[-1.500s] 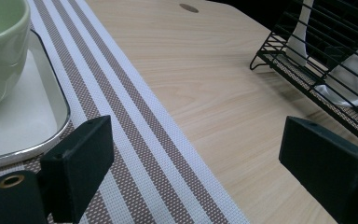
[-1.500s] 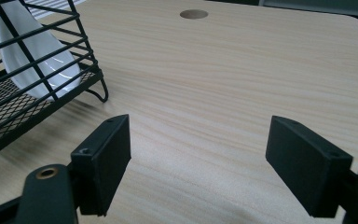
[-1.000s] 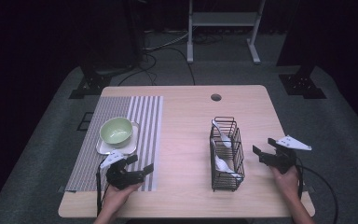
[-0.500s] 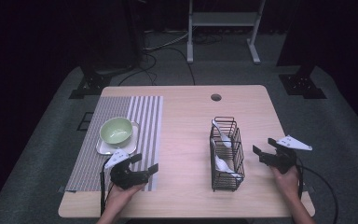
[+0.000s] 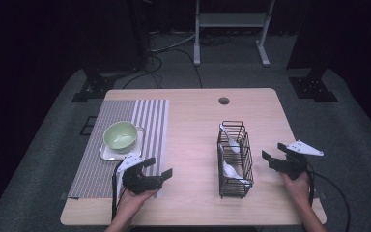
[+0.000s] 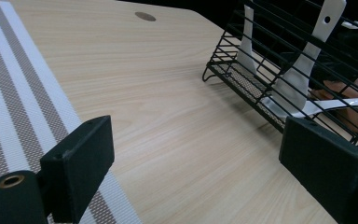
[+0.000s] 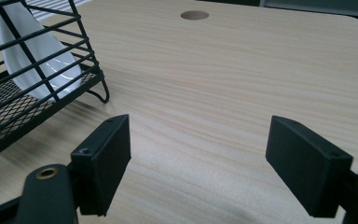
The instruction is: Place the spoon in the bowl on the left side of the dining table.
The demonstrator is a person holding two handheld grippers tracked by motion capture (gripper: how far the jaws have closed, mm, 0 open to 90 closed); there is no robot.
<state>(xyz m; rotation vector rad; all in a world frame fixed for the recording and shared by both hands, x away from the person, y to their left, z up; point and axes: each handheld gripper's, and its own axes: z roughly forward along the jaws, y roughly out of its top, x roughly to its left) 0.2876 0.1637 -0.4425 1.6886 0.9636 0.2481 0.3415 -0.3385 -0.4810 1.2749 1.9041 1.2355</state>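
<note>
Left claw [image 5: 157,168] shifted right; rack [image 5: 234,159] long axis front-back.

In the left gripper view, the wire basket [image 6: 279,70] runs off the frame's right edge, and its bars partly hide a hand [image 6: 342,100]. In the right gripper view, the left edge cuts the spoon [image 7: 32,51].

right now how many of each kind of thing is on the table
spoons: 2, both in the rack
rack: 1
bowl: 1
plate: 1, under the bowl
mat: 1
total: 6
</note>
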